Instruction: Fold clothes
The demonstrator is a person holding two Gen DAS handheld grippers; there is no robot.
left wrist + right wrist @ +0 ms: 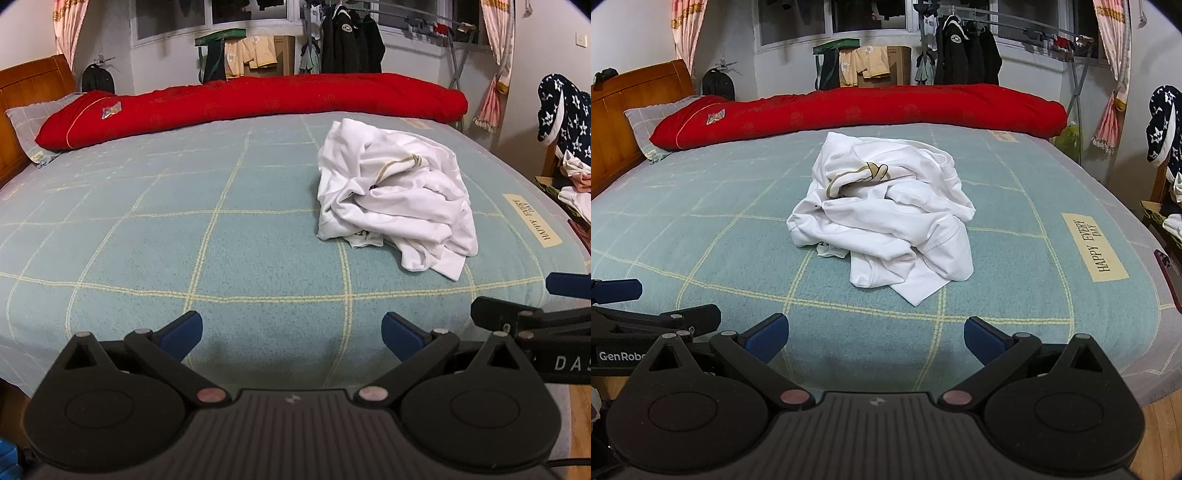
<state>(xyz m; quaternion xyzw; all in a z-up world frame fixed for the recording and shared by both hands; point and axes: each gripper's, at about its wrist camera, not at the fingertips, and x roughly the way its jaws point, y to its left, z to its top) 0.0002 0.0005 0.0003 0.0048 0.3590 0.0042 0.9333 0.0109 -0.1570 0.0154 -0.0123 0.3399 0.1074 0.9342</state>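
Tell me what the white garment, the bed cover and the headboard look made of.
White garment: soft, matte knit, probably cotton; it crumples into loose folds with stitched hems. Bed cover: fuzzy, towel-like woven fabric, judging by its nappy surface. Headboard: wood with a glossy orange-brown varnish.

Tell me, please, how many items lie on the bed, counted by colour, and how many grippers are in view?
White crumpled garment: 1
Red rolled quilt: 1
Grey checked pillow: 1
Grippers, left gripper and right gripper, both open and empty: 2
Total: 5
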